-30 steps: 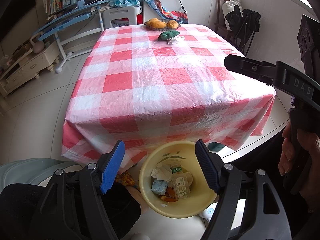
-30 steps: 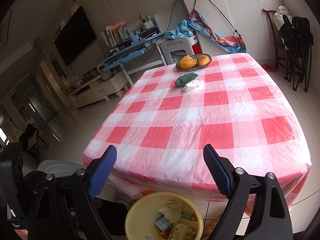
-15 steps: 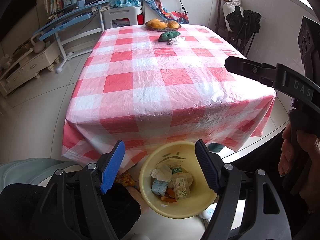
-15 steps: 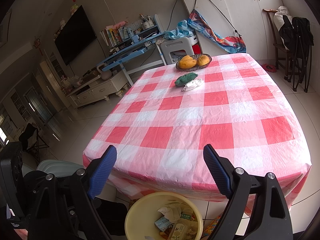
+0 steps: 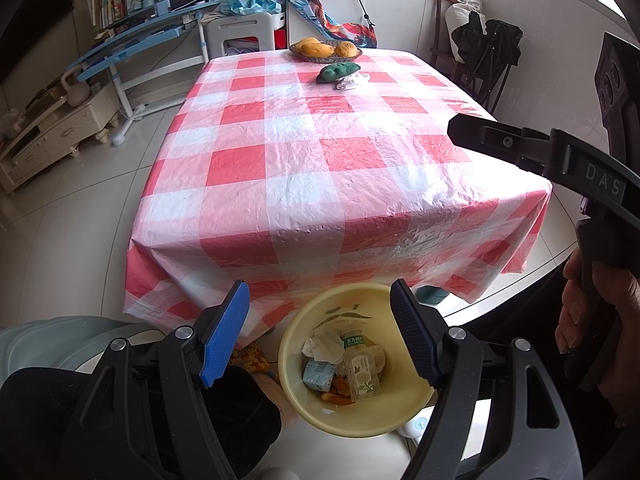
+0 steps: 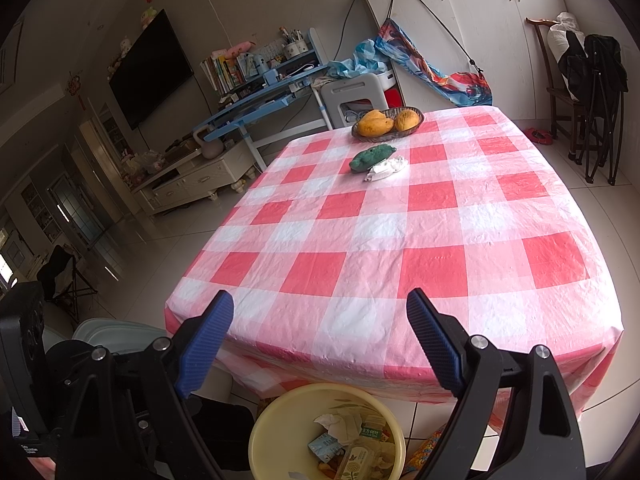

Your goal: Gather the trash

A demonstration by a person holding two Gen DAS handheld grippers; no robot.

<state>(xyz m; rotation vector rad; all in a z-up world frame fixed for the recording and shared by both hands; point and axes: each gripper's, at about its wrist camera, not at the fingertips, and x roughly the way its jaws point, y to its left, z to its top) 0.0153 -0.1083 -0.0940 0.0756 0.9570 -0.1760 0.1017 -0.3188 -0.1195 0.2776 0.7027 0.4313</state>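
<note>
A yellow bin (image 5: pixel 408 416) stands on the floor at the table's near edge and holds a clear bottle (image 5: pixel 360 364), a small carton (image 5: pixel 318 374) and crumpled tissue (image 5: pixel 324 346). The yellow bin also shows in the right wrist view (image 6: pixel 272 428). My left gripper (image 5: pixel 320 332) is open and empty just above the bin. My right gripper (image 6: pixel 320 340) is open and empty over the near table edge. A crumpled white wrapper (image 6: pixel 386 169) lies beside a green sponge (image 6: pixel 372 157) at the far end of the table.
The table has a red and white checked cloth (image 6: pixel 400 248). A basket of mangoes (image 6: pixel 387 121) sits at its far edge. A white stool (image 6: pixel 354 96) and a blue desk stand behind. Chairs (image 6: pixel 592 92) stand at the right wall.
</note>
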